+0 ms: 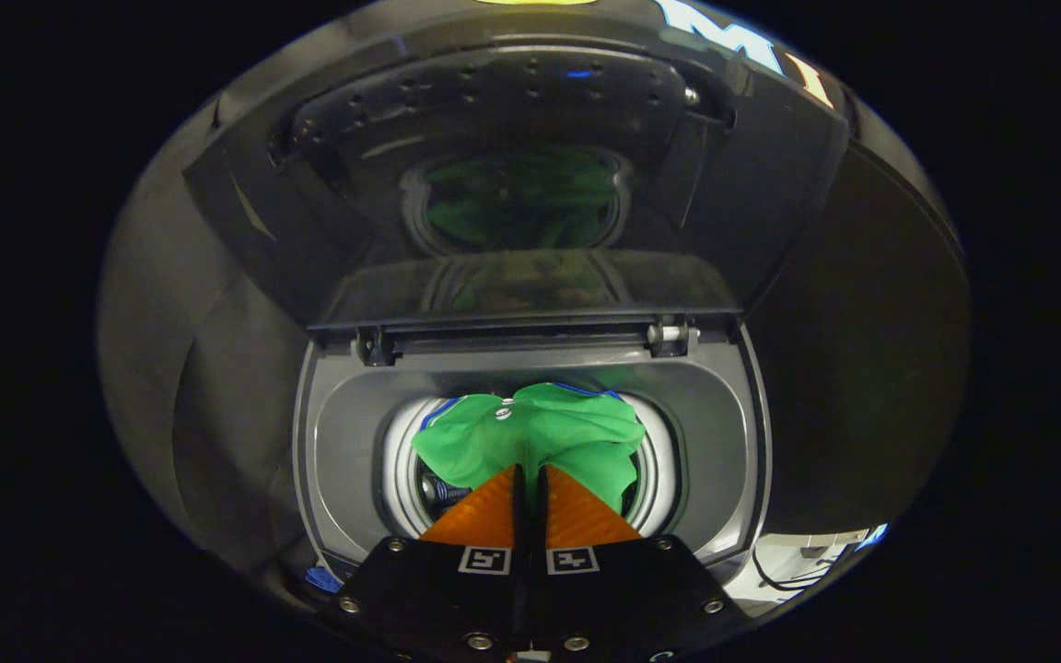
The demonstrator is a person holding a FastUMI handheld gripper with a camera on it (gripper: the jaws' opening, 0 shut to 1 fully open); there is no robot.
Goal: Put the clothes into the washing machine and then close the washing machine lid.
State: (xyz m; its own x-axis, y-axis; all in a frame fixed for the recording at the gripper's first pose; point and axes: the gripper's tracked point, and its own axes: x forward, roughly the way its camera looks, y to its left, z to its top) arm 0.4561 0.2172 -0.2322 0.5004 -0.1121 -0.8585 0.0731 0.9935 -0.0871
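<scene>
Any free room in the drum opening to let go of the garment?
Gripper shut on the green garment, which crowds most of the drum mouth. A dark gap shows beneath the cloth beside the fingers. The grey surround is bare; the lid stands open.

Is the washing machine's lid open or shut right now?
Open. The lid stands raised behind the drum opening, where a green garment hangs from the tool, whose fingers pinch it.

Laundry booth, open top-loading washing machine point(530, 405), black cloth wall point(862, 350)
</scene>
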